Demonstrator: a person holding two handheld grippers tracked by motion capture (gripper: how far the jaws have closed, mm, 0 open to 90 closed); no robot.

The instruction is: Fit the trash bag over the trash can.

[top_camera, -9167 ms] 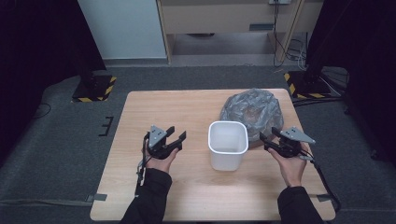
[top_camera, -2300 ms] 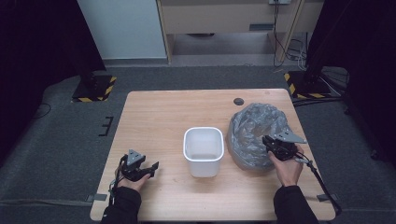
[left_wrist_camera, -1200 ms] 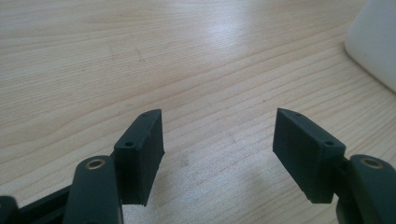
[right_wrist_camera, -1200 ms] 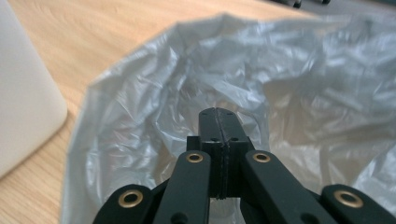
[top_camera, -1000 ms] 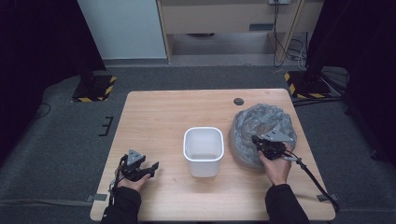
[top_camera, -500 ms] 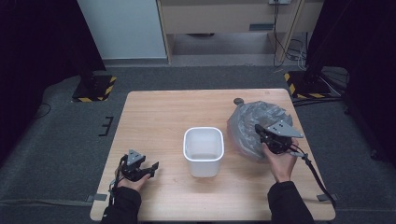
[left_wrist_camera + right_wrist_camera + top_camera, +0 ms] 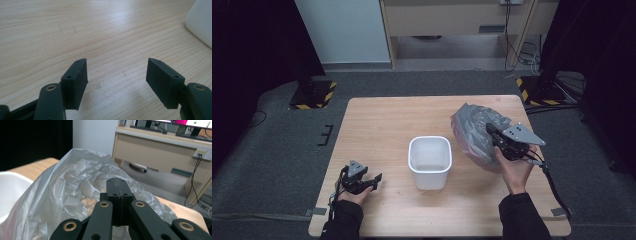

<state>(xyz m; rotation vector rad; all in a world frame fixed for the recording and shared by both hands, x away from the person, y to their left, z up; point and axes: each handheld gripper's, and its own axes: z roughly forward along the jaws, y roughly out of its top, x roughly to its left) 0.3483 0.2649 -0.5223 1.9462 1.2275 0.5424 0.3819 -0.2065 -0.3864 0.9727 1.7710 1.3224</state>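
Grey bag [image 7: 477, 132] lifted higher, right hand-held gripper [image 7: 493, 131] clamped

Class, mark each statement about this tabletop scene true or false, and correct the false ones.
1. The right tool is shut on the grey bag. True.
2. The left tool grips the white bin. False: its jaws stand open over bare table, with the bin off to the side.
3. The bin stands between the two tools in the high view. True.
4. The bag lies inside the bin. False: it is beside the bin, on the right part of the table.
5. The left tool rests near the table's near edge. True.
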